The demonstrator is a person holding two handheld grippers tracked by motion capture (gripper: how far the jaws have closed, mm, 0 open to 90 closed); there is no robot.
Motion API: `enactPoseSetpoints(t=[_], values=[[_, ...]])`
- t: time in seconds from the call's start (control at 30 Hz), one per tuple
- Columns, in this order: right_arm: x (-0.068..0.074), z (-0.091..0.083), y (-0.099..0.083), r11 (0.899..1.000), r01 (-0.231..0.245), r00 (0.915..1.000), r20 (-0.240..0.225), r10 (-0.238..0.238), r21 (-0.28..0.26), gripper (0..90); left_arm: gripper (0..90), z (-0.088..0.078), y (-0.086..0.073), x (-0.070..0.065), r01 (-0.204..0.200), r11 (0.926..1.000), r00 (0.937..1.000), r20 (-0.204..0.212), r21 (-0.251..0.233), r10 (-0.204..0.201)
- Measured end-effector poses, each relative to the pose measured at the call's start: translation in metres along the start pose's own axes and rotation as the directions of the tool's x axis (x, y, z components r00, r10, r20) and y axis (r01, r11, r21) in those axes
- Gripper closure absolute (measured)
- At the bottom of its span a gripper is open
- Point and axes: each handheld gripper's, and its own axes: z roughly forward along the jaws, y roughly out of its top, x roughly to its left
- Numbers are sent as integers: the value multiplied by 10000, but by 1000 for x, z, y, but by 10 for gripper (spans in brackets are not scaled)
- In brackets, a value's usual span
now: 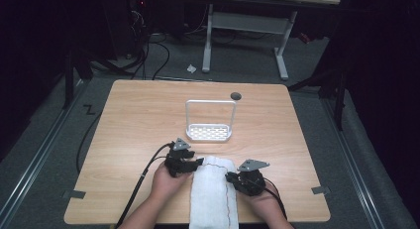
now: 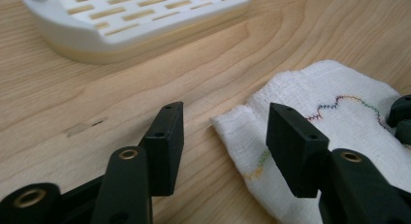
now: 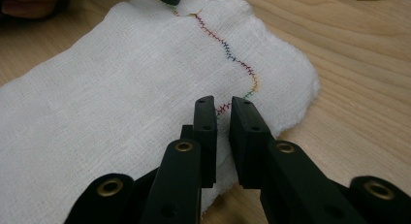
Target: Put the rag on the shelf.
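A white gauze cloth with a multicolour zigzag seam lies as a long strip at the table's near edge, between the person's two hands. My left gripper is at the cloth's far left corner. Its jaws stand wide open in the left gripper view, with the cloth corner lying on the wood between and beyond them, untouched. My right gripper sits at the cloth's right edge. In the right gripper view its jaws hover over the cloth with a narrow gap and nothing pinched.
A white slotted rack with a tall handle frame stands mid-table, just beyond the cloth. A dark round spot marks the tabletop behind it. Bare wood lies left and right. Cables trail off the near edge; a desk frame stands on the floor behind.
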Motion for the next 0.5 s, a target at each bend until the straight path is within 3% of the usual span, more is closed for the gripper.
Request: enactPoseSetpoints(t=[0.07,0.13,0.17,0.2,0.23,0.27,0.33,0.47,0.5], values=[[0,0,0,10000,23,10000,-18,-23,-1,815,567,1,-1,-8,-347,9993,9994,-40,152,348],[0,0,0,10000,33,10000,-21,-33,-3,815,599,0,-2,-10,-391,9991,9992,-76,176,393],[-1,0,0,10000,60,10000,-11,-60,-16,816,710,-1,-3,-11,-367,9991,9993,-62,219,369],[-1,0,0,10000,60,10000,-11,-60,-16,816,710,-3,-4,-10,-361,9989,9993,-22,303,362],[0,0,0,10000,64,10000,-6,-64,-17,815,786,-4,-4,-8,-298,9990,9994,172,337,292],[0,0,0,10000,88,10000,16,-88,-9,816,843,-5,-5,-8,-384,9988,9992,85,316,382],[0,0,0,9999,112,9999,48,-112,-31,815,859,-6,-6,-7,-548,9983,9984,-140,190,551],[2,1,0,10000,79,9999,105,-79,-8,815,855,-4,-7,-6,-363,9993,9993,-40,24,363],[0,0,2,10000,-60,10000,10,60,-4,778,845,-4,-7,-3,-208,9998,9997,109,53,208]])
